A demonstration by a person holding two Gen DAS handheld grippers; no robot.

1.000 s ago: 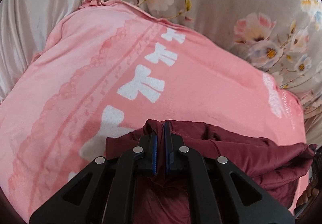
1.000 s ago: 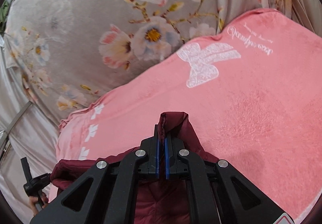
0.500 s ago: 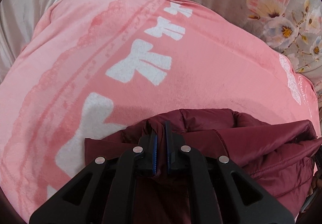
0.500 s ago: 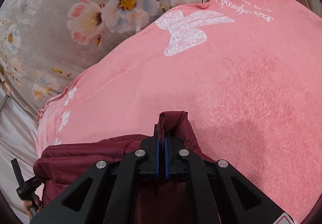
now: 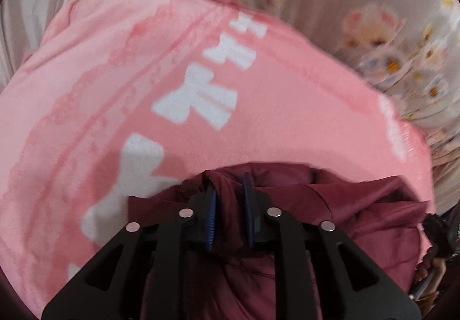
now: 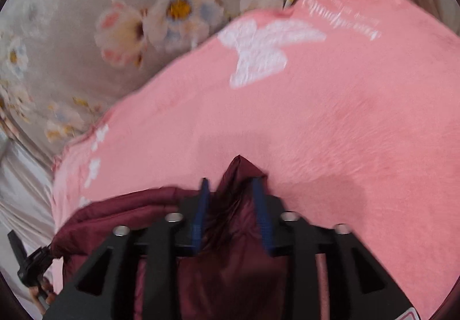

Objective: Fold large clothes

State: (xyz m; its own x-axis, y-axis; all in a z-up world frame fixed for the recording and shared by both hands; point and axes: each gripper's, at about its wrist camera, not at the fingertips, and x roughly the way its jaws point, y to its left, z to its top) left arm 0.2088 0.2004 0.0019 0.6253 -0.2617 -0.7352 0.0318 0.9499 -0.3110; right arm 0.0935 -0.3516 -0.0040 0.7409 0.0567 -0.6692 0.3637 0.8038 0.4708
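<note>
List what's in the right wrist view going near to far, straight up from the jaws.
Right gripper, its jaws opening with cloth between them → maroon jacket → pink blanket → floral sheet.

Motion blur, both wrist views.
Maroon garment (image 5: 359, 213) cut by lower edge; script on pink blanket (image 6: 353, 18) unreadable.

Pink blanket (image 5: 258, 124) spread over grey floral bedsheet (image 6: 86, 3)

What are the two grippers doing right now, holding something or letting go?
Left gripper: opening, maroon jacket fabric between its jaws.
Right gripper: opening, jacket corner loose between its jaws.
</note>
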